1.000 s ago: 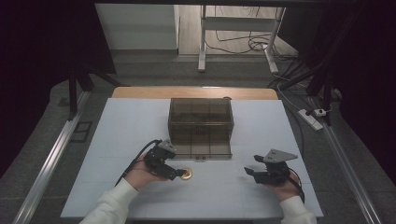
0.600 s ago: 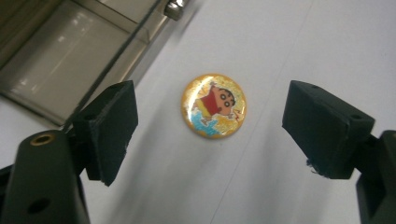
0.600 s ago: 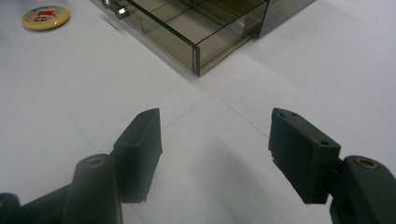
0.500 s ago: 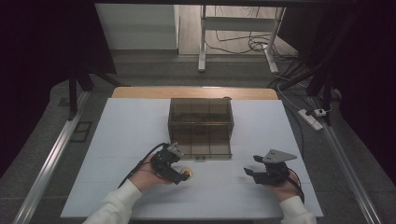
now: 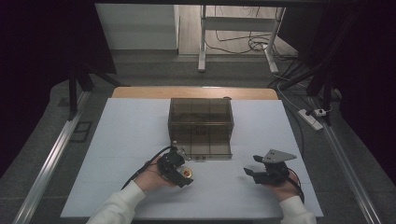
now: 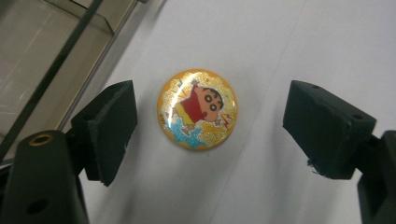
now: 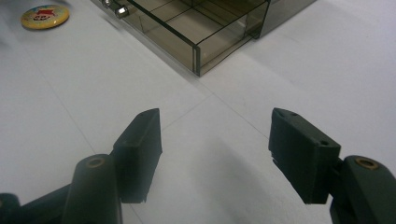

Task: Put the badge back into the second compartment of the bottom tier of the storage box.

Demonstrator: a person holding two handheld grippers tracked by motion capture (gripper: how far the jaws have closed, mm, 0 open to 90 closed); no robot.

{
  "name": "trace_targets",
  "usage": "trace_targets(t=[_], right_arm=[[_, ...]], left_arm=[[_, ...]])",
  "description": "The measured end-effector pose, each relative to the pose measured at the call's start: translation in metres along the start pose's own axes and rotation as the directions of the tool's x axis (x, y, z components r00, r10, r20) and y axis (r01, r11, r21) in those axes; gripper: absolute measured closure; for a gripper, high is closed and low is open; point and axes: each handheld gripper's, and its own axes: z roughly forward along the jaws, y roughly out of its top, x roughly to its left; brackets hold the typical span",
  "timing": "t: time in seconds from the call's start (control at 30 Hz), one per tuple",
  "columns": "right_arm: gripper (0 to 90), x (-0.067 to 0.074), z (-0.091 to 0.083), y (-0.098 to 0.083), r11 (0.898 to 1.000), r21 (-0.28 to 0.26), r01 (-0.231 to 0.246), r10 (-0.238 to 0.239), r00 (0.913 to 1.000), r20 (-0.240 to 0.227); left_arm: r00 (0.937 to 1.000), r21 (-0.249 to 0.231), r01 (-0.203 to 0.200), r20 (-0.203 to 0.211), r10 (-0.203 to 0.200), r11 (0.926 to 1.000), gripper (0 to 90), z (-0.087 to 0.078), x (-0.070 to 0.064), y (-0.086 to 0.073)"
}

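The left hand-held gripper hangs wide over the flat badge; closing too high, it may skid across the slick surface.

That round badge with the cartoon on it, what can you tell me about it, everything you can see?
The badge is a small round pin-style button, glossy and slightly domed, with a glittery orange-yellow face. It shows a cartoon child in a red shirt above a blue star shape. It lies flat, face up, on the white table, just in front of the smoky clear drawer box. The left gripper hangs over it with jaws open on either side; nothing touches it but the table.
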Motion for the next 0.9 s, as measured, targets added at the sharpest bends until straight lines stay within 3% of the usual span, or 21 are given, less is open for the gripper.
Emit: trace_targets(t=[0.2, 0.4, 0.63, 0.9], right_arm=[[35.1, 0.0002, 0.001, -0.0001, 1.0, 0.005, 0.0, 0.0, 1.0, -0.001], [35.1, 0.0001, 0.0008, -0.0002, 1.0, 0.005, -0.001, 0.001, 1.0, -0.001], [34.9, -0.0001, 0.0013, -0.0003, 1.0, 0.006, -0.004, 0.004, 1.0, -0.003], [34.9, 0.0006, 0.0019, 0.0001, 1.0, 0.009, 0.002, -0.002, 1.0, -0.003]], left_arm=[[1.0, 0.041, 0.005, -0.002, -0.005, 0.9991, 18.1, 0.0058, -0.0003, 0.0035], [0.9999, 0.045, 0.004, -0.016, -0.003, 0.999, 19.3, 0.0076, -0.0001, 0.0051], [0.9967, 0.064, -0.031, -0.073, 0.035, 0.9975, 26.6, 0.0083, -0.0045, 0.0058], [0.996, 0.062, -0.031, -0.082, 0.036, 0.9976, 32.5, 0.0075, -0.0044, 0.0065]])
